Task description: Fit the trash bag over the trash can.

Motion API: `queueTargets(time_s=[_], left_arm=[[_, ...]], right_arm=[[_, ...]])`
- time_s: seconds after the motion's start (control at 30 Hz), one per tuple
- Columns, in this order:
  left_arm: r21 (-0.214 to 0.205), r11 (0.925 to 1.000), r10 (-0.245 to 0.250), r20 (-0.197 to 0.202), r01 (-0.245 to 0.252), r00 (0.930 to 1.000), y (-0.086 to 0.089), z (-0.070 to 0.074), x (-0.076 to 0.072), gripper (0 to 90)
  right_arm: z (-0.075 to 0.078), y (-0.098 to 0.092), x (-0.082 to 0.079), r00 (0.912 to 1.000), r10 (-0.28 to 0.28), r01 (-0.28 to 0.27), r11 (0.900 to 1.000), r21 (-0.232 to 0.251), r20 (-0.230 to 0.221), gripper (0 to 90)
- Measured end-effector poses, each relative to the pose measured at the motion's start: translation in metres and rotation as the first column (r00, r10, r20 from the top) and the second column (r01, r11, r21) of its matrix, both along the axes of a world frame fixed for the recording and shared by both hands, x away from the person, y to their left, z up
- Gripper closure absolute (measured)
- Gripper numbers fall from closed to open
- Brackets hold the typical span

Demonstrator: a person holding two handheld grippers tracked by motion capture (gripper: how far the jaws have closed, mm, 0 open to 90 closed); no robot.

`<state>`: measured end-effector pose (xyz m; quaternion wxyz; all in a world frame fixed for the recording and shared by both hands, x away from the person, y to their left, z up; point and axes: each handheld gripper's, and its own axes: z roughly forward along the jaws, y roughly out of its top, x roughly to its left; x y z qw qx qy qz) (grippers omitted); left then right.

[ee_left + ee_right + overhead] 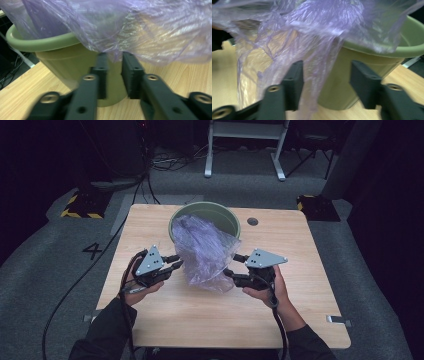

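A green bucket (pixel 205 206) stands at the far middle of the wooden table (pixel 200 315). A thin purple plastic bag (pixel 207 252) spills out of it over the near rim and hangs down to the tabletop. My left gripper (pixel 177 262) sits at the bag's left side, and my right gripper (pixel 235 265) at its right. In the left gripper view the jaws (pixel 115 56) stand a little apart, with the bag's (pixel 137 27) lower edge hanging at their tips in front of the bucket (pixel 62 60). In the right gripper view the jaws (pixel 327 67) are wide apart, with loose film (pixel 312 25) between them and the bucket (pixel 342 75) behind.
A round cable hole (pixel 252 221) lies in the tabletop right of the bucket. On the floor beyond the table stand a white frame (pixel 245 150) and yellow-and-black striped blocks (pixel 80 205). Cables trail off the table's left side.
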<state>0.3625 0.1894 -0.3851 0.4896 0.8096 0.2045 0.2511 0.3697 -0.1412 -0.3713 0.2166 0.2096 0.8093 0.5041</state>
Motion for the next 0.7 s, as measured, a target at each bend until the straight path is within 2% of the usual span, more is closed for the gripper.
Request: queueTargets(time_s=[0.13,0.2,0.3,0.4,0.5,0.63,0.7], left_arm=[[0.001,0.9998,0.022,-0.036,-0.022,0.9991,0.002,0.001,-0.006,38.1],[-0.022,0.9995,0.021,-0.042,-0.022,0.9989,0.005,0.003,-0.01,25.6],[-0.053,0.9984,0.02,-0.037,-0.022,0.9991,0.007,0.006,-0.018,17.7],[-0.092,0.9957,0.003,-0.019,-0.005,0.9998,0.006,0.014,-0.029,15.6],[-0.117,0.9926,-0.034,-0.002,0.034,0.9994,-0.003,0.024,-0.042,15.5],[-0.108,0.9881,-0.11,0.001,0.11,0.9939,-0.027,0.036,-0.055,15.6],[-0.081,0.9907,-0.11,-0.001,0.109,0.994,-0.041,0.037,-0.056,15.8]], right_arm=[[-0.004,0.001,0.004,0.9998,0.018,-0.018,0.9998,0.004,0.0,69.3],[-0.005,0.001,0.004,0.9998,0.018,-0.018,0.9998,0.008,0.006,75.1],[-0.005,0.001,0.003,0.9996,0.021,-0.021,0.9997,0.012,0.021,81.8],[-0.005,0.001,0.002,0.9992,0.021,-0.021,0.9997,0.014,0.034,85.6],[-0.004,0.001,0.001,0.9988,0.017,-0.017,0.9998,0.01,0.046,88.6],[-0.005,0.002,0.001,0.9987,0.016,-0.016,0.9999,0.006,0.048,89.5],[-0.005,0.003,0.001,0.9986,0.015,-0.015,0.9999,0.002,0.05,89.9]])
